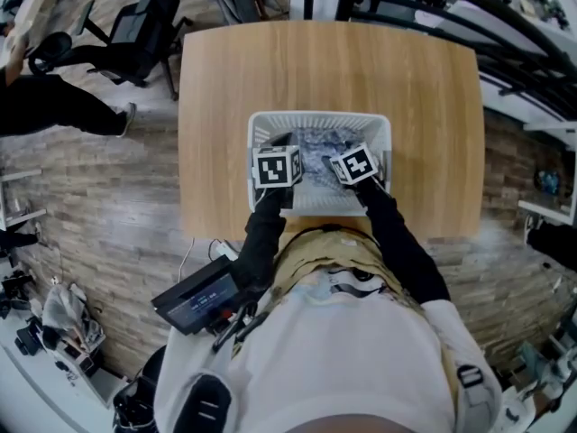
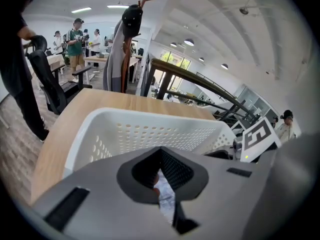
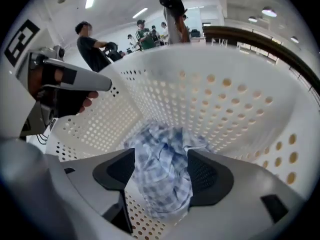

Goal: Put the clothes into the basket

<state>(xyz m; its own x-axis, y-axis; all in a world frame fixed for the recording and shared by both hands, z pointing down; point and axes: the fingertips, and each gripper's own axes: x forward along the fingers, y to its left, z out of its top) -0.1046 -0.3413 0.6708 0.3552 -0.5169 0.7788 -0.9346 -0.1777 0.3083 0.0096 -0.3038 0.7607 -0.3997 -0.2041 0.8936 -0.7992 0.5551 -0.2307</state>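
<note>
A white perforated basket [image 1: 320, 117] stands on the wooden table [image 1: 225, 79], close to its near edge. A blue-and-white checked shirt [image 1: 317, 159] lies crumpled on the basket's floor. Both grippers reach over the near rim. My right gripper [image 3: 160, 159] is open; the shirt [image 3: 162, 176] lies loose between its pads, which do not press on it. My left gripper [image 2: 160, 153] is shut, its tips meeting, with a strip of cloth [image 2: 165, 196] showing through the gap behind them. The basket's far wall [image 2: 150, 129] rises ahead of it.
An office chair [image 1: 135, 34] and a person's legs [image 1: 54, 106] are on the floor at the left of the table. A coat stand [image 2: 125, 44] rises beyond the table. A railing [image 1: 505, 52] runs along the right.
</note>
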